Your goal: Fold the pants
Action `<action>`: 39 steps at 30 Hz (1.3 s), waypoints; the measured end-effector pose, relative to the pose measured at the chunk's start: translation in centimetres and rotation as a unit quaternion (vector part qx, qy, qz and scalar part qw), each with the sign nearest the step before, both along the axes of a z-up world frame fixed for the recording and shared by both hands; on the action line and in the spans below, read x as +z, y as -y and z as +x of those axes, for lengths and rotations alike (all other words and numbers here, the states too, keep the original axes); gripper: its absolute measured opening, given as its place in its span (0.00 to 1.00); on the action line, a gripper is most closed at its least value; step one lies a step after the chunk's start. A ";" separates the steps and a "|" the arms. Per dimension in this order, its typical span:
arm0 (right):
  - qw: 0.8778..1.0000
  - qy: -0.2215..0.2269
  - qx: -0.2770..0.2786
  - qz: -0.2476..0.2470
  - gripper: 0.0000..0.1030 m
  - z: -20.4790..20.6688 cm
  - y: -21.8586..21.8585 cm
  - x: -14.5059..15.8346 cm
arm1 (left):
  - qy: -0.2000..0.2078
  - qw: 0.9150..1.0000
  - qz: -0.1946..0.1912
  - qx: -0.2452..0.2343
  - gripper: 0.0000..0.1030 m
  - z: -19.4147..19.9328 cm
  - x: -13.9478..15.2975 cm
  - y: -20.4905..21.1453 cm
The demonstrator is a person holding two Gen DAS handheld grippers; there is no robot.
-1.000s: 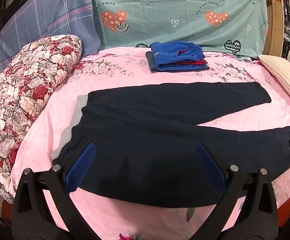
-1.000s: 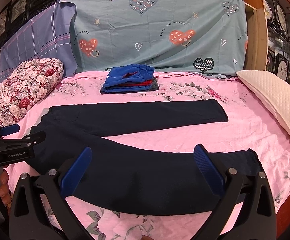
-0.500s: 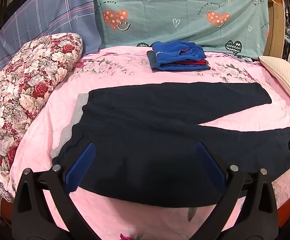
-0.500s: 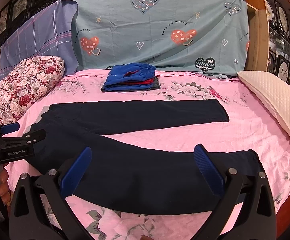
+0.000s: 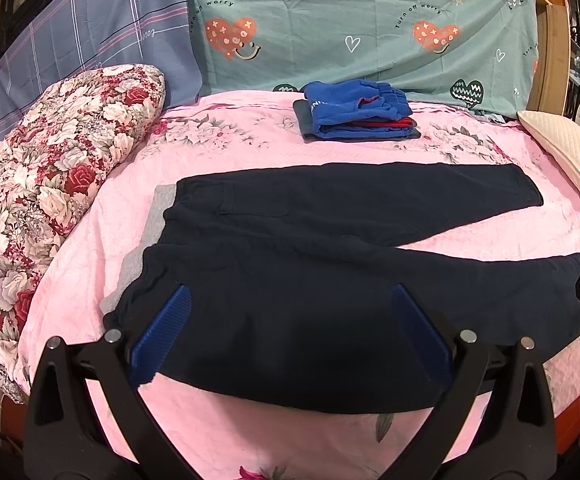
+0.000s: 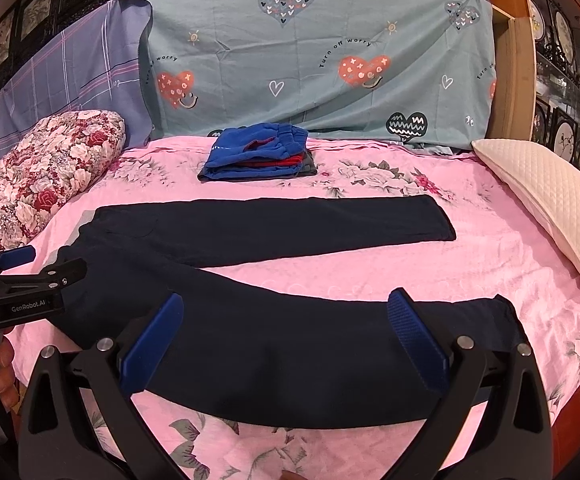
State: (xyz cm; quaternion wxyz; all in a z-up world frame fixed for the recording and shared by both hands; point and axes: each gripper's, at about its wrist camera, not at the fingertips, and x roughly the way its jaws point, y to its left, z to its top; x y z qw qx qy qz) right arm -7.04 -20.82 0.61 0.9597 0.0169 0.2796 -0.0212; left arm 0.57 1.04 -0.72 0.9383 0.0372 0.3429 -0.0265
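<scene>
Dark navy pants (image 5: 309, 264) lie flat on the pink floral bed (image 5: 230, 148), waistband to the left, both legs spread apart toward the right. They also show in the right wrist view (image 6: 274, 280). My left gripper (image 5: 288, 332) is open and empty, held over the near seat and thigh of the pants. My right gripper (image 6: 282, 340) is open and empty, held over the near leg. The left gripper's side shows at the left edge of the right wrist view (image 6: 30, 280), near the waistband.
A folded stack of blue and red clothes (image 5: 357, 114) sits at the back of the bed. A floral rolled quilt (image 5: 50, 168) lies at the left, a cream pillow (image 6: 549, 200) at the right. Draped sheets (image 6: 309, 60) cover the headboard.
Both grippers have drifted slightly; the views shifted a little. The pants have not moved and nothing was grasped.
</scene>
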 end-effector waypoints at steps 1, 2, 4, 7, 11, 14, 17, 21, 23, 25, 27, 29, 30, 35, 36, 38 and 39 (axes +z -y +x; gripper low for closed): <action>1.000 0.000 -0.001 0.000 0.99 0.0 0.0 0.0 | 0.000 1.000 0.000 0.000 0.98 0.0 0.0 0.0; 1.000 -0.001 -0.001 0.000 0.99 0.0 0.0 0.0 | 0.000 1.000 0.000 0.000 0.98 0.0 0.0 0.0; 1.000 -0.002 0.000 0.002 0.99 0.1 0.1 -0.1 | -0.001 1.000 0.001 0.000 0.98 0.0 0.0 0.0; 1.000 -0.001 0.001 0.000 0.99 0.0 0.1 -0.1 | 0.000 1.000 0.001 0.000 0.98 -0.1 -0.1 0.1; 1.000 -0.004 0.000 0.003 0.99 0.1 0.1 -0.1 | -0.001 1.000 0.002 0.000 0.98 -0.1 -0.2 0.1; 1.000 -0.005 -0.001 0.006 0.99 0.1 0.2 -0.1 | 0.003 1.000 -0.002 -0.003 0.98 -0.1 -0.3 0.0; 1.000 -0.003 0.002 0.004 0.99 0.0 0.2 -0.1 | 0.006 1.000 -0.002 -0.005 0.98 -0.1 -0.3 0.1; 1.000 -0.005 0.000 0.006 0.99 0.1 0.2 -0.1 | 0.003 1.000 -0.002 -0.006 0.98 0.0 -0.5 0.0; 1.000 -0.004 0.001 0.006 0.99 0.1 0.3 -0.1 | 0.007 1.000 -0.005 -0.008 0.98 0.1 -0.6 0.0; 1.000 -0.004 0.003 0.005 0.99 0.1 0.2 -0.2 | 0.007 1.000 -0.005 -0.008 0.98 0.1 -0.5 0.0; 1.000 -0.007 0.004 0.007 0.99 0.2 0.3 -0.3 | 0.006 1.000 -0.006 -0.007 0.98 0.1 -0.6 0.0; 1.000 -0.010 0.005 0.010 0.99 0.4 0.3 -0.4 | 0.005 1.000 -0.004 -0.007 0.98 0.1 -0.6 0.0; 1.000 -0.013 0.006 0.012 0.99 0.5 0.4 -0.5 | 0.005 1.000 -0.001 -0.008 0.98 0.1 -0.7 0.0; 0.998 -0.039 0.056 -0.010 0.99 3.1 0.2 -0.2 | -0.005 0.999 0.031 -0.014 0.98 2.4 -0.5 -2.5; 0.996 -0.045 0.072 -0.015 0.99 3.9 0.2 0.1 | -0.009 1.000 0.025 -0.013 0.98 3.3 -0.2 -3.4; 0.991 -0.062 0.117 -0.029 0.99 6.9 -0.1 1.0 | -0.023 1.000 0.015 -0.012 0.98 5.9 0.3 -5.7; 0.988 -0.069 0.134 -0.040 0.99 8.4 -0.4 1.3 | -0.033 0.999 0.019 -0.012 0.98 8.0 0.4 -7.0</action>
